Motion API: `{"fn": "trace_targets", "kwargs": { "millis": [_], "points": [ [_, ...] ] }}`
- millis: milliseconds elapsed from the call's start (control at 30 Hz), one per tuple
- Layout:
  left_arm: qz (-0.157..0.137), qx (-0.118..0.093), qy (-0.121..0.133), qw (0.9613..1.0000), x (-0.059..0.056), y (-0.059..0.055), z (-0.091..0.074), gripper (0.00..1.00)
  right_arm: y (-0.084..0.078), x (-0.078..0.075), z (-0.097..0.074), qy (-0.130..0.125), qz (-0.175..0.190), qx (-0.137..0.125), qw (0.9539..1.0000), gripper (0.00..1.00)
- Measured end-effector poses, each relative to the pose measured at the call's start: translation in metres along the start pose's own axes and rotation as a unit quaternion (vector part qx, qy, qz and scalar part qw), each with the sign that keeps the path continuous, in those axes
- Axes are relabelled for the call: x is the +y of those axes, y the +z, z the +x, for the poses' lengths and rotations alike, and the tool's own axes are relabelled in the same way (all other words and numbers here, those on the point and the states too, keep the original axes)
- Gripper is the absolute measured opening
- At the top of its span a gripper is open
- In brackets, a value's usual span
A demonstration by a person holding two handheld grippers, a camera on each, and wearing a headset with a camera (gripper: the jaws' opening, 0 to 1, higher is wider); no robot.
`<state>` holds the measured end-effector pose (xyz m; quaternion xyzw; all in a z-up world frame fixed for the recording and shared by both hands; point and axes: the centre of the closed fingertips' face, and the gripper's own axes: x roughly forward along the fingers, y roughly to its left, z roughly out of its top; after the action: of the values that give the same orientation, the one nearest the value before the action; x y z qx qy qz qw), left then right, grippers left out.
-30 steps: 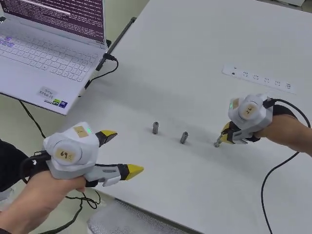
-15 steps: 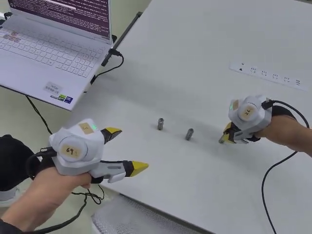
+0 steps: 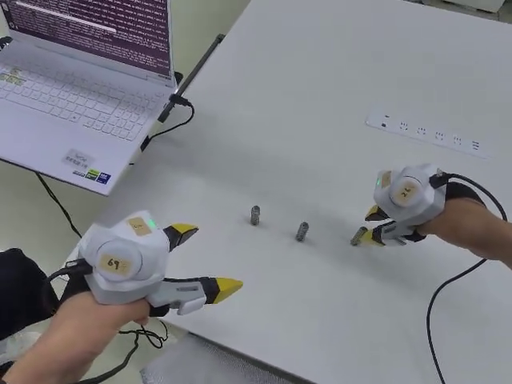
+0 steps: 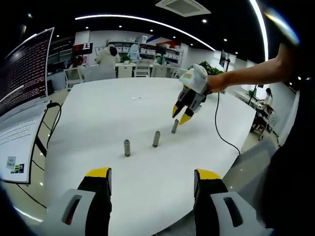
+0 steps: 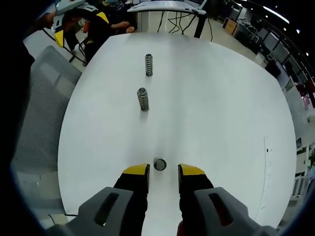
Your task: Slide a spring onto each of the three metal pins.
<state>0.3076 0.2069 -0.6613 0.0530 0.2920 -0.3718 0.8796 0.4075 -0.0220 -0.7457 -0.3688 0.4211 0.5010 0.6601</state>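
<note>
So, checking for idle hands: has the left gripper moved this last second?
No, not noticeably: the left gripper sits at the same offset from the nearest spring; only the camera shifted.

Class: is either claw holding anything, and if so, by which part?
Nothing is held. The left claw is open and empty. The right claw is open too, its tips either side of the nearest spring, with a gap showing on each side.

We call this an open-plan office: big white table, open laptop, power strip, mesh chair, ceiling air vent, strip light, person among background desks.
</note>
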Motion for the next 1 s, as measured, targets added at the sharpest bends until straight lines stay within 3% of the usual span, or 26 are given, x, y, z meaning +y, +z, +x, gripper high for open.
{"fn": "trace_targets", "kwargs": {
  "millis": [233,567,833,900,1000],
  "points": [
    [0.014,-0.006,-0.002,0.9999,-0.001,0.011,0.004,0.64,-0.006,0.004,-0.019,-0.026,0.043,-0.023,0.9985,0.23],
    [0.028,-0.013,-0.013,0.9994,-0.006,0.021,0.007,0.63,-0.024,0.017,-0.037,-0.053,0.099,-0.052,0.9923,0.25],
    [0.032,-0.020,-0.011,0.9992,-0.007,0.026,0.006,0.64,-0.025,0.030,-0.060,-0.079,0.146,-0.090,0.9820,0.28],
    [0.035,-0.021,-0.008,0.9991,-0.006,0.028,0.006,0.64,-0.025,0.033,-0.068,-0.092,0.162,-0.111,0.9763,0.29],
    [0.034,-0.025,-0.010,0.9991,-0.005,0.030,0.006,0.64,-0.027,0.038,-0.077,-0.104,0.174,-0.124,0.9714,0.29]
  ]
}}
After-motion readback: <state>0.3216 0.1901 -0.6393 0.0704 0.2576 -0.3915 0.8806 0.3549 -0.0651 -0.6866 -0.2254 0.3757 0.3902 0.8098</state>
